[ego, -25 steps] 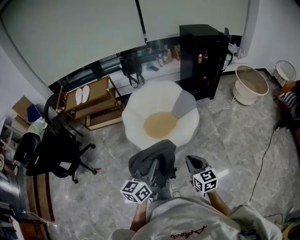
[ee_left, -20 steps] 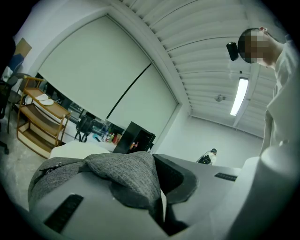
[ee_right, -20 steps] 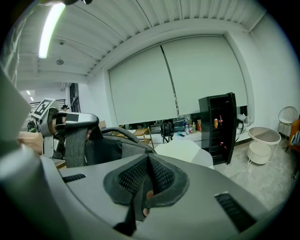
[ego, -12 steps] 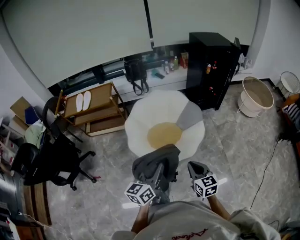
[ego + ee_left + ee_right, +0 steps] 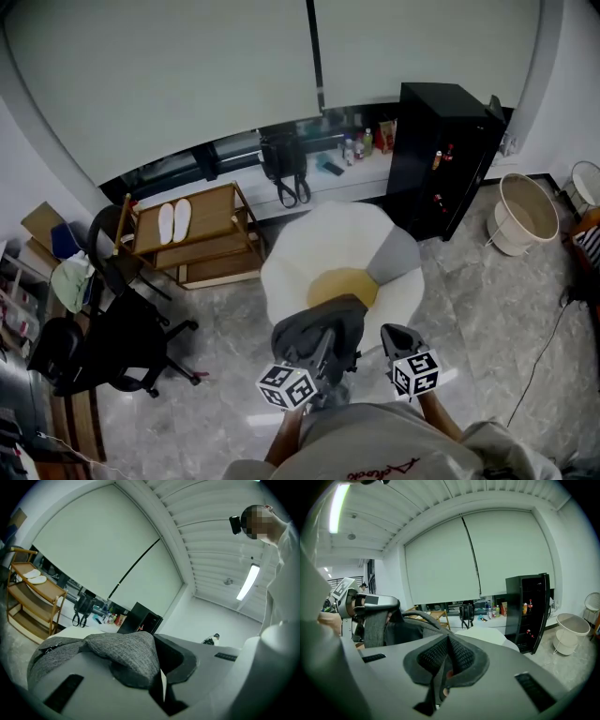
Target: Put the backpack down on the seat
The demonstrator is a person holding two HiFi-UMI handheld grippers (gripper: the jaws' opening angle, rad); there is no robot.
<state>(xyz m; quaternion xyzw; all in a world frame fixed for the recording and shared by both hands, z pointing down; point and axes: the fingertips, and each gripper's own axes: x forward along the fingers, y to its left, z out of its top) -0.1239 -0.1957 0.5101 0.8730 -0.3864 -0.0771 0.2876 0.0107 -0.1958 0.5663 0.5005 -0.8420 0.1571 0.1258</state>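
Observation:
The grey backpack (image 5: 317, 328) hangs in front of me, its far end over the front edge of the white petal-shaped seat (image 5: 309, 246) with a yellow cushion (image 5: 349, 284). My left gripper (image 5: 322, 345) is shut on the bag's grey fabric (image 5: 124, 651), which bunches between the jaws in the left gripper view. In the right gripper view, the left gripper holds a grey strap (image 5: 375, 623) with the bag (image 5: 412, 631) beside it. To the bag's right, my right gripper (image 5: 391, 335) has its mesh pads (image 5: 459, 656) pressed together with nothing between them.
A black cabinet (image 5: 446, 159) stands right of the seat and a white basket (image 5: 525, 212) further right. A wooden rack (image 5: 202, 236) with slippers and a black office chair (image 5: 117, 337) are to the left. A black handbag (image 5: 287, 171) sits on the window ledge.
The seat has drawn nearer in the head view. The backpack, still in the left gripper, now overlaps the seat's front edge. Both grippers keep their positions relative to me.

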